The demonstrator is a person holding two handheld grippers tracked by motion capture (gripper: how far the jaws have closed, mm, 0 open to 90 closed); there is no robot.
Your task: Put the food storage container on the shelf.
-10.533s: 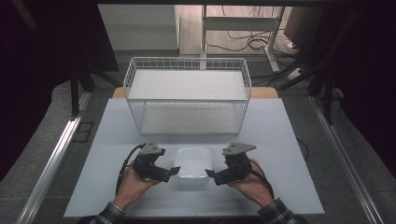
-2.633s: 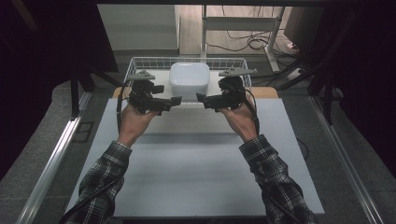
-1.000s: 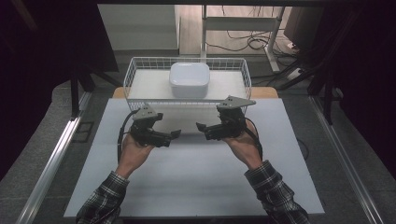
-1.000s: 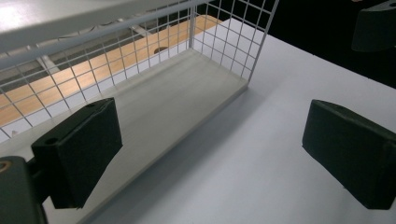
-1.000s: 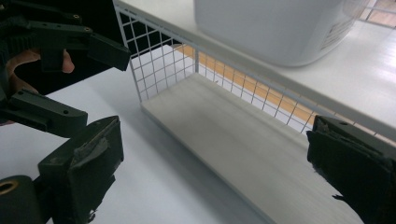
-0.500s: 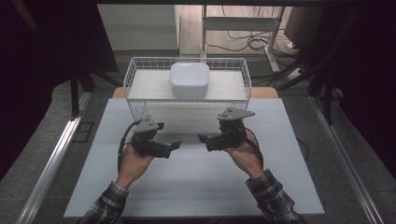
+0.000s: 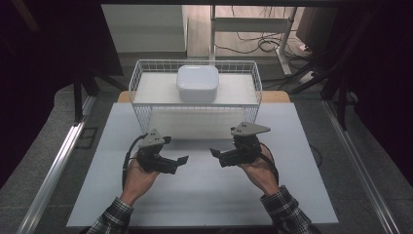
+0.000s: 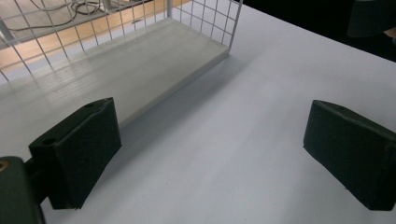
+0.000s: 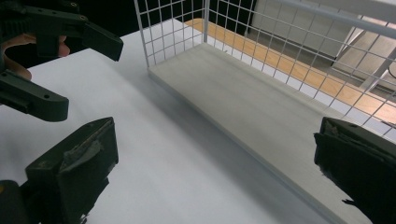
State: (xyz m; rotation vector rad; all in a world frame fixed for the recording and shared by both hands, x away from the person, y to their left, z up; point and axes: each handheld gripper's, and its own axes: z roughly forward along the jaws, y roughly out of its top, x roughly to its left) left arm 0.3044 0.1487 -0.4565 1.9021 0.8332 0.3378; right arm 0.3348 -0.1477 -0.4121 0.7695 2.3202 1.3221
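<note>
- One white tabletop (image 7: 204,195) is seen in the high view, with one white wire basket (image 7: 141,80) standing at the middle of its far edge.
- One white, rounded-square container (image 7: 197,83) is counted; it is seen at the top of the basket, midway between the basket's left and right walls, near the far rim.
- In the gripper views one pale flat board (image 8: 140,65) is seen as the basket's floor, with the wire walls rising from its edges.
- Two grippers are counted, each held in one hand, both over the near half of the tabletop and well apart from the basket's container.
- The left gripper (image 7: 181,160) is held left of the tabletop's centre, its jaws pointed toward the right; in the left gripper view its two black jaws are spread wide with only bare tabletop between them, so it is released and grasps nothing.
- The right gripper (image 7: 215,152) is held right of centre, its jaws pointed toward the left, facing the other gripper with a gap between the two; in the right gripper view its two jaws are likewise spread wide and nothing is held.
- One grey three-cornered plate (image 7: 250,129) is seen on the right gripper and one (image 7: 151,139) on the left.
- Two hands are counted: the left hand (image 7: 139,175) and the right hand (image 7: 260,170), each with a plaid sleeve (image 7: 285,212) reaching the tabletop's near edge.
- In the right gripper view the left gripper is also seen at the upper left, its jaws apart.
</note>
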